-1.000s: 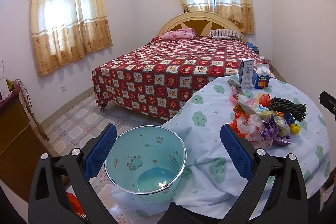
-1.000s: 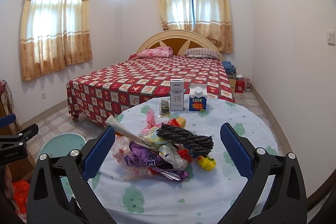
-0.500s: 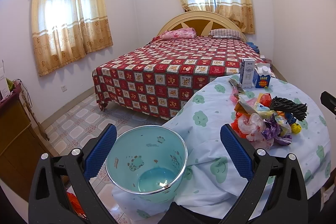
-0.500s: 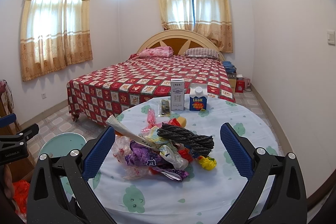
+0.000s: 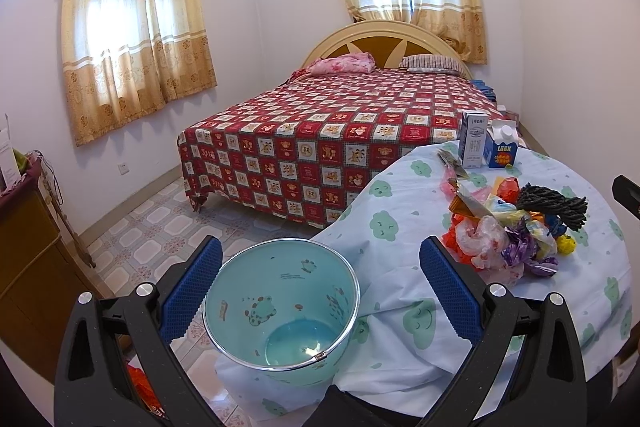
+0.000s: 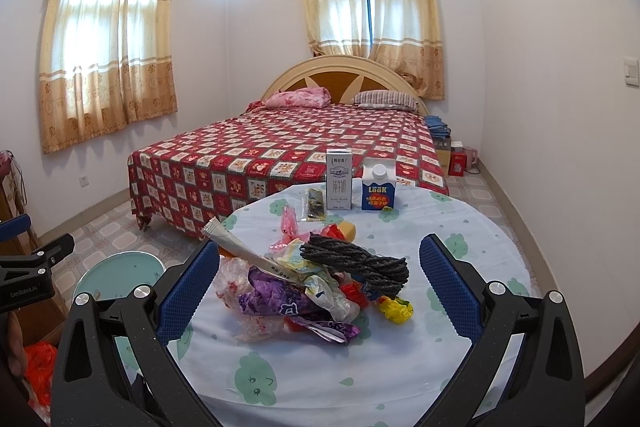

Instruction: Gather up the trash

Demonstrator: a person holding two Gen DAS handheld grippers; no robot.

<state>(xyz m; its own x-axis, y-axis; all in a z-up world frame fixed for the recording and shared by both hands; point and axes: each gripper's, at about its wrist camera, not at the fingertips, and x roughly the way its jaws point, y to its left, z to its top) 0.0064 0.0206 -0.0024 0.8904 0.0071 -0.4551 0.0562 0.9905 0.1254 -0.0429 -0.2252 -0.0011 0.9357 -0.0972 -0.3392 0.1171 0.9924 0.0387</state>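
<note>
The left tool (image 5: 320, 291) hangs wide open and holds nothing, its blue pads either side of an empty pale-green bin (image 5: 280, 311) that stands on the floor just beside the table (image 6: 460, 227). The right tool (image 6: 320, 291) is also spread wide and empty, above the table. The trash pile (image 6: 304, 291) of crumpled wrappers and bags lies near the table's middle, with a dark rope bundle (image 6: 356, 263) on top. Two cartons (image 6: 339, 185) stand at the table's far edge.
</note>
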